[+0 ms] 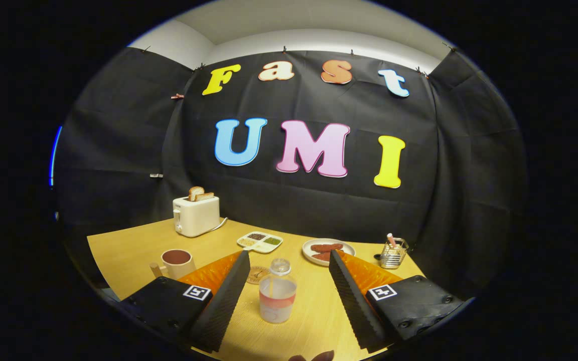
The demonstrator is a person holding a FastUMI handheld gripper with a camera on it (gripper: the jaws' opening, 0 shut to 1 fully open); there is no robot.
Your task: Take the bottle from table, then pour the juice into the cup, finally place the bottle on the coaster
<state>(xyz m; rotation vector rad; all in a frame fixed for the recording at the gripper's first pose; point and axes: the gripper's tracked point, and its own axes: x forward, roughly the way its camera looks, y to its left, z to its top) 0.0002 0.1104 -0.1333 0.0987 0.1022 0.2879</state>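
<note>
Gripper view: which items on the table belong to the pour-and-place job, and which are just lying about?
Job:
bottle, standing between the open gripper fingers, untouched
cup, beside the left finger
coaster, just behind the bottle

Lying about:
toaster with bread
divided dish
plate
wire holder

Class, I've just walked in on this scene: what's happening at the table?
A person's handheld tongs are open, one finger on each side of a clear plastic bottle with a little juice, not touching it. The bottle stands on the wooden table. A beige mug and round wooden coaster wait beyond the left finger. Nothing is poured yet.
</note>
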